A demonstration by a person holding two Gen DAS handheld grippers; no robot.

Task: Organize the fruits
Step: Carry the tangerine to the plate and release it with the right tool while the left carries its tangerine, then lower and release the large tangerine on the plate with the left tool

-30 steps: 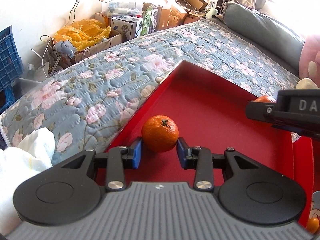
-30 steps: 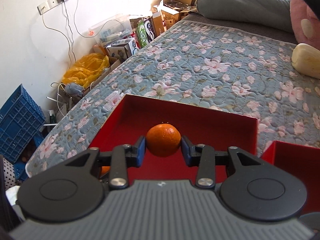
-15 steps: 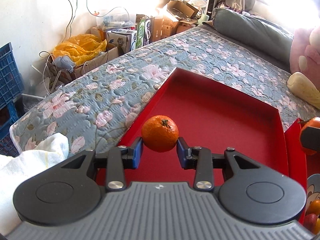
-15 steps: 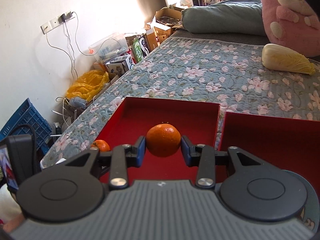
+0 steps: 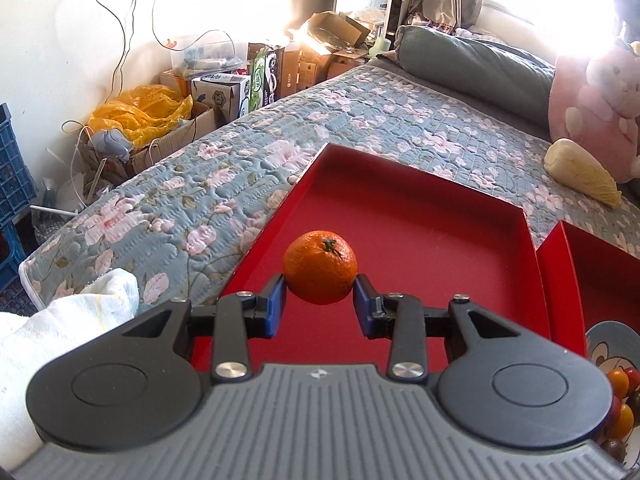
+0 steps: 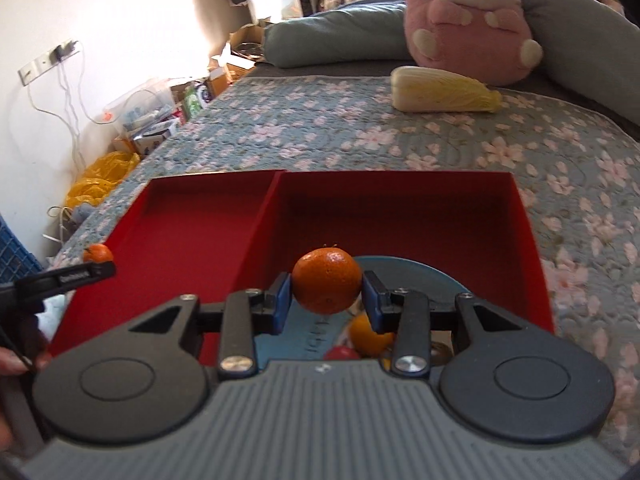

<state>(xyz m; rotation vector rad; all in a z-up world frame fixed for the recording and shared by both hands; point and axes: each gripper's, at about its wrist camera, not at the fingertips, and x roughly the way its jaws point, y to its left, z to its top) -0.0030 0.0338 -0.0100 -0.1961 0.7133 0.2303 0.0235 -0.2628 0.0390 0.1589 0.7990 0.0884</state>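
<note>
Quilted floral bed (image 5: 360, 120) carrying two red trays side by side; plush toy (image 6: 468, 20) and pale cabbage (image 6: 444, 90) near the pillows, well apart from the trays. Left red tray (image 5: 420, 216) bare inside, directly beneath and ahead of the left claw. Right red tray (image 6: 516, 216) holding a blue plate (image 6: 412, 276) with more fruit, among it a second orange piece (image 6: 368, 334) and small tomatoes (image 5: 620, 404). Left claw (image 5: 320, 308) clamped on a mandarin (image 5: 320, 266), stem up, raised clear of the tray floor. Right claw (image 6: 326, 302) clamped on another mandarin (image 6: 326, 280), hanging above the plate's near edge. No long axis on either round fruit, so no preferred release angle. Deciding relation, as judged: each fruit straight above its own tray, left claw nearer the bare tray, right claw nearer the plate; only a short descent needed for either release.
</note>
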